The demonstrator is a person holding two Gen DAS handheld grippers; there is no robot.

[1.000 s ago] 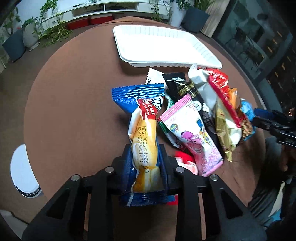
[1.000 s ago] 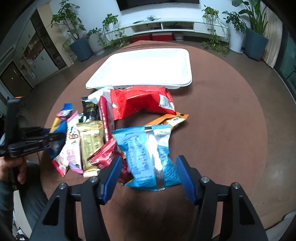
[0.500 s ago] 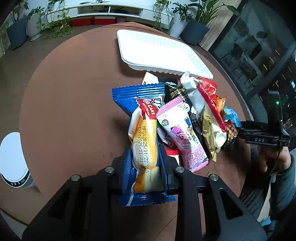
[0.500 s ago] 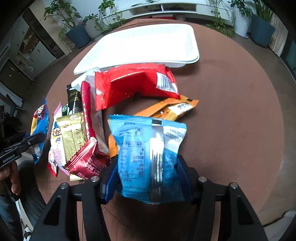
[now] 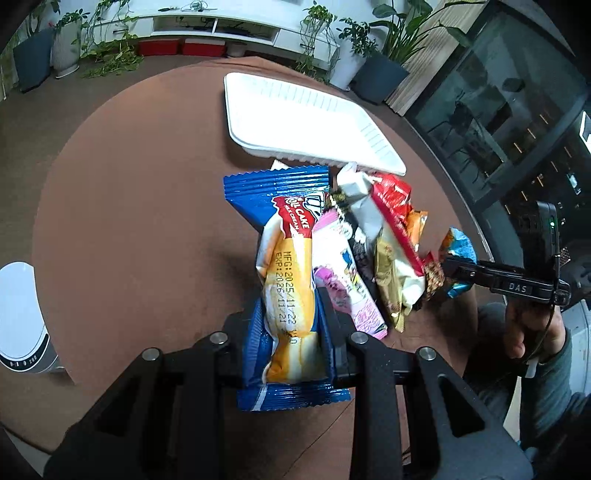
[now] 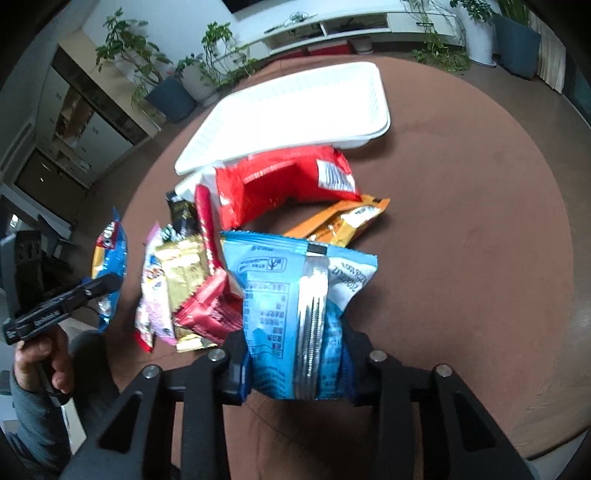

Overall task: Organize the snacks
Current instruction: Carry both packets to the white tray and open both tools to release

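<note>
at the bottom of the frame our left hand-held gripper (image 5: 290, 334) is clamped on the roll cake pack (image 5: 286, 266), and our right hand-held gripper (image 6: 295, 363) is clamped on the light blue snack bag (image 6: 295, 306). beyond them the snack pile (image 6: 207, 258) overlaps mid-frame, its lower packets half hidden. bare brown tabletop (image 6: 480, 258) lies wide at right. the white tray (image 6: 295, 110) beyond holds nothing, its near rim partly covered by the red bag (image 6: 280, 184).

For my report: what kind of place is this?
Probably a home living room: a low white media console against the wall, many potted plants, and a round brown table holding snacks.
</note>
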